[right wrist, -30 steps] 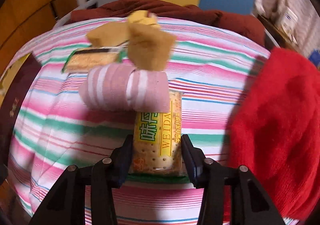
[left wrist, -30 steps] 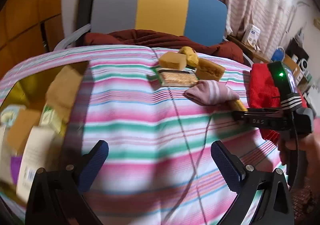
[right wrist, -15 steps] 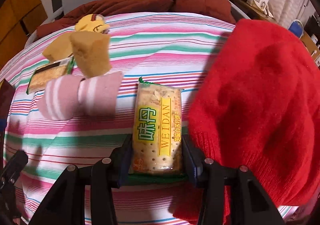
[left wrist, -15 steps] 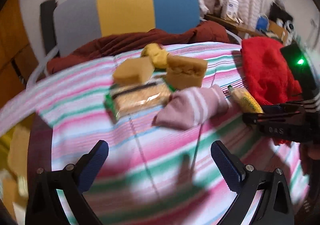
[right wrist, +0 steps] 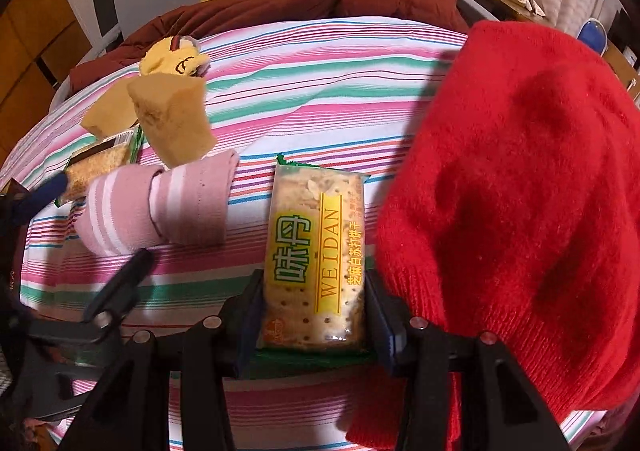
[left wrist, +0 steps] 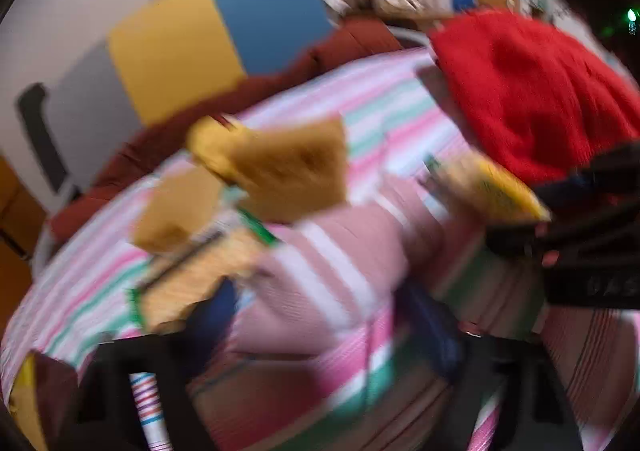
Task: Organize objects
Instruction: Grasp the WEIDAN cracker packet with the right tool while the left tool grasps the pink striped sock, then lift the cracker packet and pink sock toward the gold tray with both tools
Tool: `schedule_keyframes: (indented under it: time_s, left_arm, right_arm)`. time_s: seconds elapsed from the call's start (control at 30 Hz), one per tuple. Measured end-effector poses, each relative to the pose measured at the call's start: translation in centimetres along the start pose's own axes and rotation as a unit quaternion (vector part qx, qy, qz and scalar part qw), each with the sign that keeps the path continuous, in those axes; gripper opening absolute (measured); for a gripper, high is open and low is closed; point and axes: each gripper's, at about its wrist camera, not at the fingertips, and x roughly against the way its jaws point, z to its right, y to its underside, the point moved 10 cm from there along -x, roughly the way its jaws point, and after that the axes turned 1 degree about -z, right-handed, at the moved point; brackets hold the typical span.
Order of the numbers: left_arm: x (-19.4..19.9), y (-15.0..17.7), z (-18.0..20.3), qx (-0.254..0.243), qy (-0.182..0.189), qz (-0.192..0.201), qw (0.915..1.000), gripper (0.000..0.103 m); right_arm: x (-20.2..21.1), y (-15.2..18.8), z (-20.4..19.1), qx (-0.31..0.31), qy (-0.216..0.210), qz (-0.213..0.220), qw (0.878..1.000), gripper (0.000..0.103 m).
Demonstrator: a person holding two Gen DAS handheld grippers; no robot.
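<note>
Left gripper [left wrist: 320,327]: closing around pink sock [left wrist: 320,275], not yet pinching.
Right gripper [right wrist: 316,315]: clamped on cracker packet [right wrist: 316,251].
Risk: crushed crackers from over-squeezing; 2 grippers colliding.

Glossy clear plastic wrapper on the cracker packet [right wrist: 316,251], fuzzy red knit hat [right wrist: 520,211], soft ribbed pink cloth sock [right wrist: 160,207], porous matt yellow sponge [right wrist: 172,119], striped woven cotton tablecloth [right wrist: 320,71], matt black plastic right gripper [right wrist: 316,315]

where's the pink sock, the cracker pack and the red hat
pink striped sock [right wrist: 160,207], right wrist view, on its rolled middle
cracker pack [right wrist: 316,247], right wrist view, on the yellow label
red knit hat [right wrist: 516,187], right wrist view, on its crown
</note>
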Motion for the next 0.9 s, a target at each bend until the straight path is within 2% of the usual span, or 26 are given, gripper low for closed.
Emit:
schedule_keyframes:
  time_s: [0.03,0.1,0.2,0.3,0.4,0.57,0.77,0.9]
  left_arm:
    - [0.2,-0.1,0.0,0.004,0.006,0.009,0.9999,0.071]
    - [0.2,-0.1,-0.2,0.014,0.025,0.012,0.9995,0.058]
    - [0.5,0.1,-0.8,0.031,0.023,0.019,0.9991,0.049]
    - [1.2,0.6,-0.9,0.027,0.007,0.031,0.9991,0.042]
    - [2.1,1.6,-1.3,0.031,-0.009,0.036,0.9988,0.041]
    - [3.5,3.5,-2.7,0.076,0.001,0.037,0.9964,0.041]
    - [5.3,5.5,-4.0,0.132,0.005,0.043,0.9904,0.041]
    - [6.5,6.9,-4.9,0.175,0.008,0.050,0.9833,0.041]
  right_arm:
    - [-0.2,-0.2,0.1,-0.001,-0.001,0.000,1.000,0.049]
    - [-0.5,-0.4,0.3,-0.001,-0.002,0.000,1.000,0.049]
    - [-0.7,-0.5,0.4,-0.005,-0.003,0.001,1.000,0.049]
    - [-0.7,-0.5,0.4,-0.008,-0.006,0.003,1.000,0.049]
    - [-0.7,-0.6,0.2,-0.007,-0.003,0.007,1.000,0.049]
    - [-0.8,-0.7,0.1,-0.008,-0.005,0.012,1.000,0.050]
    - [-0.3,-0.6,-0.2,0.008,0.000,0.022,1.000,0.048]
    - [-0.1,-0.5,-1.7,0.031,-0.014,0.029,0.999,0.048]
